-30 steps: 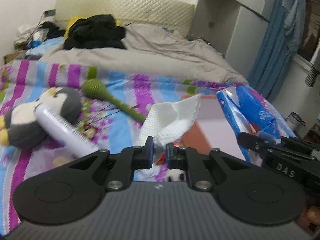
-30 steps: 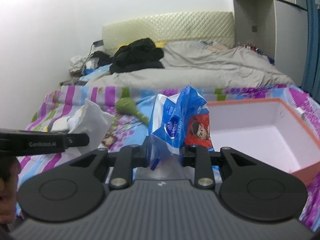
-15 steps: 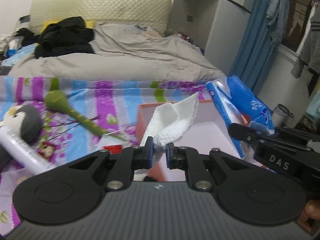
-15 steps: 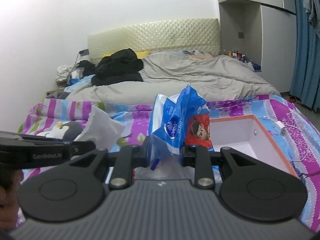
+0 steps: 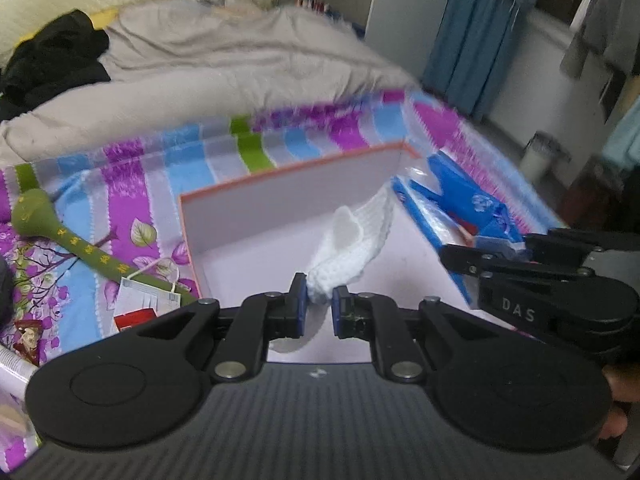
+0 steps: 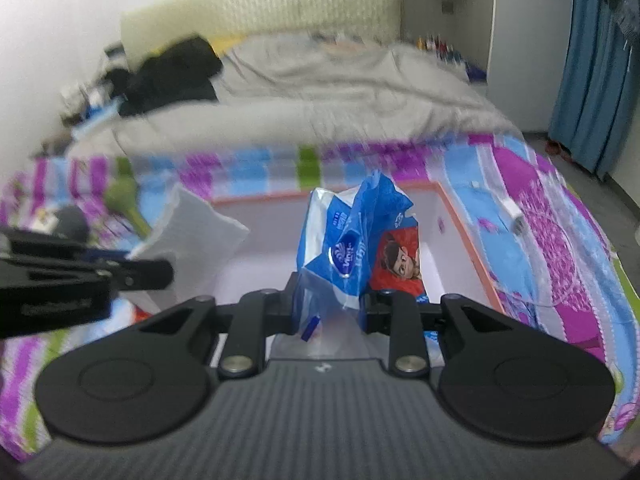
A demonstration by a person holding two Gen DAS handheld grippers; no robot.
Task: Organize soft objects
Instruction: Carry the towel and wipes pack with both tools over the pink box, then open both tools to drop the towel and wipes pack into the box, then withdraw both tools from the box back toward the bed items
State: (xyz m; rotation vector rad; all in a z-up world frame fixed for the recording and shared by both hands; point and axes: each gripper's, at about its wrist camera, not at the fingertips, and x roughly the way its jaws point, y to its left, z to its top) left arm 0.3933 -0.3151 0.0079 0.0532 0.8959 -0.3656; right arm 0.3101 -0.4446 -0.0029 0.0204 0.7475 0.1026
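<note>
Now you are looking over a large bed (image 5: pixel 224 80), where a grey quilt (image 6: pixel 340 92) covers the far part and a striped sheet (image 5: pixel 132 168) in purple, blue and green covers the near part. A dark pile of clothes (image 5: pixel 52 64) lies on the quilt close to the padded headboard (image 6: pixel 260 8). At the right side of the room a blue curtain (image 6: pixel 592 64) hangs down.

On the striped sheet stands an open box (image 5: pixel 288 176) with an orange rim and pale inner walls. Both of your tools are above this box.

Your right tongs (image 6: pixel 328 308) are closed on a blue tissue pack (image 6: pixel 352 240); the plastic is pinched between the two fingers, and the pack stands up over the inside of the box. In the left wrist view the same pack (image 5: pixel 460 208) shows at the right side of the box, with the right tongs (image 5: pixel 480 256) gripping it.

Your left tongs (image 5: pixel 320 304) are nearly closed and hold a white cloth (image 5: pixel 352 244) by its lower end. The cloth rises away from the fingers over the floor of the box. In the right wrist view this cloth (image 6: pixel 192 236) is seen to the left of the pack, apart from it.

Left of the box, on the sheet, lies a green soft toy with a long neck (image 5: pixel 72 240), and a small paper tag (image 5: pixel 140 300) lies just beside its thin end. Both views are somewhat blurred.
</note>
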